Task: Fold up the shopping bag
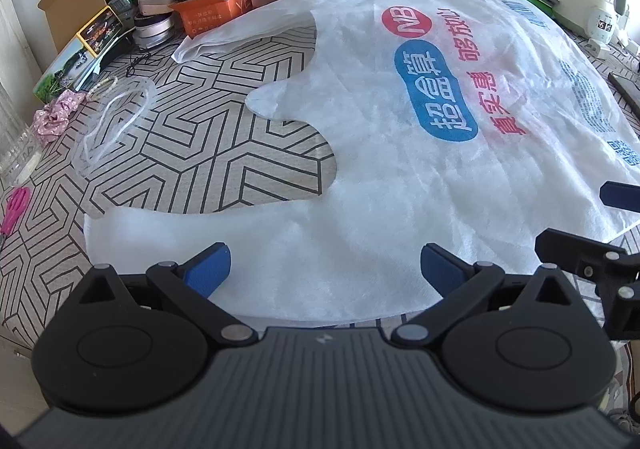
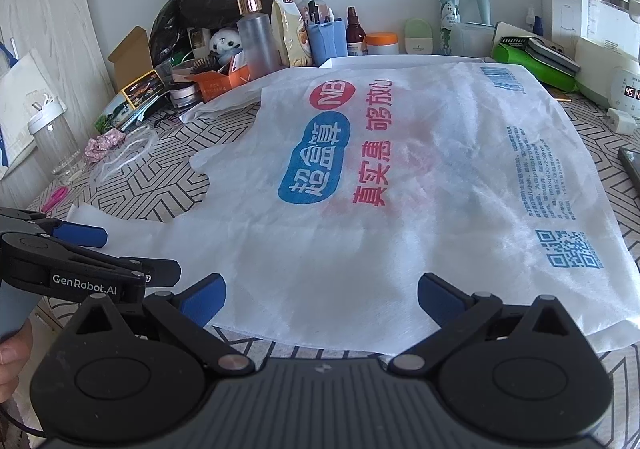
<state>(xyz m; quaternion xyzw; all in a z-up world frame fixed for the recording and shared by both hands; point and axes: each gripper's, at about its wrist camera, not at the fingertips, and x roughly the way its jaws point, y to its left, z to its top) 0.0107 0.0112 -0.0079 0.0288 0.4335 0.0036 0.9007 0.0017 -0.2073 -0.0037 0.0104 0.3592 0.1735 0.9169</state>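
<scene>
Right now I am holding both the left gripper and right gripper spread wide and empty over the near edge of the shopping bag, which is lying flat on the patterned table, looking light, limp and slippery, so I am judging a pinch at that thin near hem best.

Shopping bag cut off at right edge.
</scene>
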